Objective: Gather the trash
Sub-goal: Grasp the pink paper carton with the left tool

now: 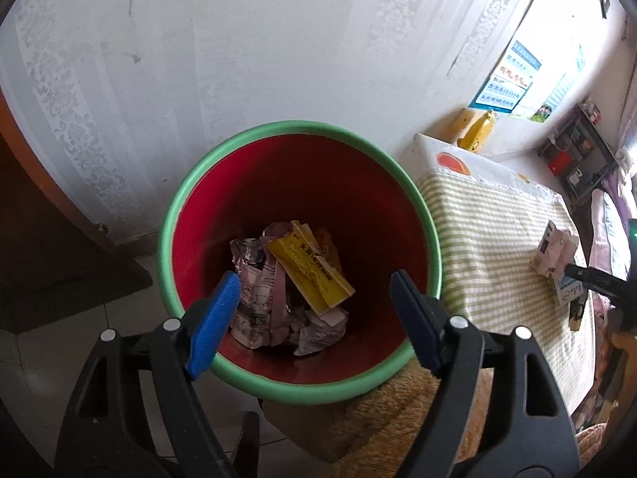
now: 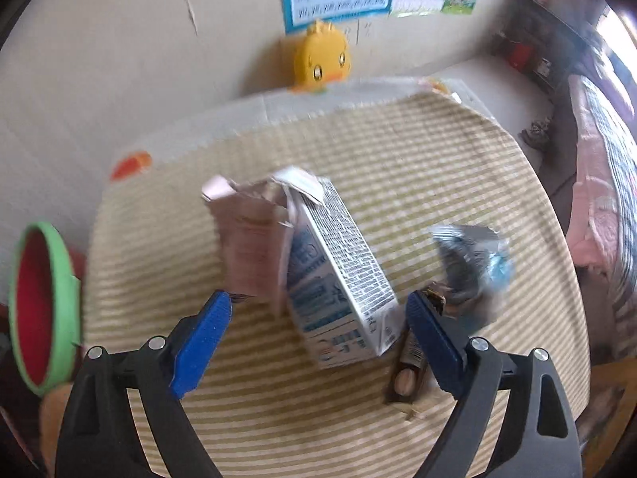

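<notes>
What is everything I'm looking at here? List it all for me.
bin: one, red with a green rim, on the floor beside the table
trash in the bin: several, a yellow wrapper on crumpled paper, at the bottom
table cloth: one, green and white stripes, over the table
carton: one, white and blue, mid table
pink paper: one, against the carton
foil wrapper: one, silver and blue, right of the carton
duck toy: one, yellow, by the wall
left gripper: open, over the bin
right gripper: open, over the carton

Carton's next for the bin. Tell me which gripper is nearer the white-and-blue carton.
Right. The right gripper hangs over the white-and-blue carton, jaws open astride it. The left gripper is over the trash bin, beside the table.
</notes>
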Motion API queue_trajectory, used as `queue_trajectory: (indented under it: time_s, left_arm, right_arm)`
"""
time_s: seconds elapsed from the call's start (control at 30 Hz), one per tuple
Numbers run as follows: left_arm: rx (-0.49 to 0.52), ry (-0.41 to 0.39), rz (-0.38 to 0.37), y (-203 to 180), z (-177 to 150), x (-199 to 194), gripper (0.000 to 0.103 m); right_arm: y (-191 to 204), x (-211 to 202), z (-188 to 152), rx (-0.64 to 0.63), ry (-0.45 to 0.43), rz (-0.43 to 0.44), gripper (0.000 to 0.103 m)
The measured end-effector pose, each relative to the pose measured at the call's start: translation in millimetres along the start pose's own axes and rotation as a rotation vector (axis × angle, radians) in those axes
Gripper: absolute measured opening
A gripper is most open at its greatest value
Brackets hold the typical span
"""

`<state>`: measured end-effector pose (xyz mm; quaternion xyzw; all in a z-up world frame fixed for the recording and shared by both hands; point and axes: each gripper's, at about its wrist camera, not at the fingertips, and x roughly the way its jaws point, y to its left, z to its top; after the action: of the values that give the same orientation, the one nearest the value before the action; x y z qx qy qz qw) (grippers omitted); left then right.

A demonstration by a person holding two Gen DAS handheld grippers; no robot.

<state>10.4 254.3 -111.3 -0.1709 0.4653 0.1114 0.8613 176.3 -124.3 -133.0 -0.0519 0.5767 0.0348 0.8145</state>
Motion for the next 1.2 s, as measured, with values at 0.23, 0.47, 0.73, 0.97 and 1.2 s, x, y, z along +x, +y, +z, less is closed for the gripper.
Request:
queue_trajectory:
  time_s: [0.23,0.47,0.73,0.97,1.2]
  left_arm:
    - [0.059,0.014,-0.009,-23,-6,-2,0.075]
    - [0.173,0.009,-0.05,-75,-11,-7,0.075]
    - [0.4,-0.011,-0.152,-184,-22,4,0.075]
    - [0.614,0.008,-0.176,-287,-26,45,0.075]
    - [0.789,0.098,-0.126,-350,-47,90,0.076]
  right_arm:
    - [2,-3,-33,-0.064,0.005,0.058,0.06]
    - [-14,-48,-98,0.0,0.005,0.186,0.059]
    - [-51,-23,-176,0.275,0.139,0.353,0.058]
    - [-49,-24,-171,0.242,0.109,0.384,0.066]
    - [-74,-23,-174,0.368,0.095,0.548,0.077]
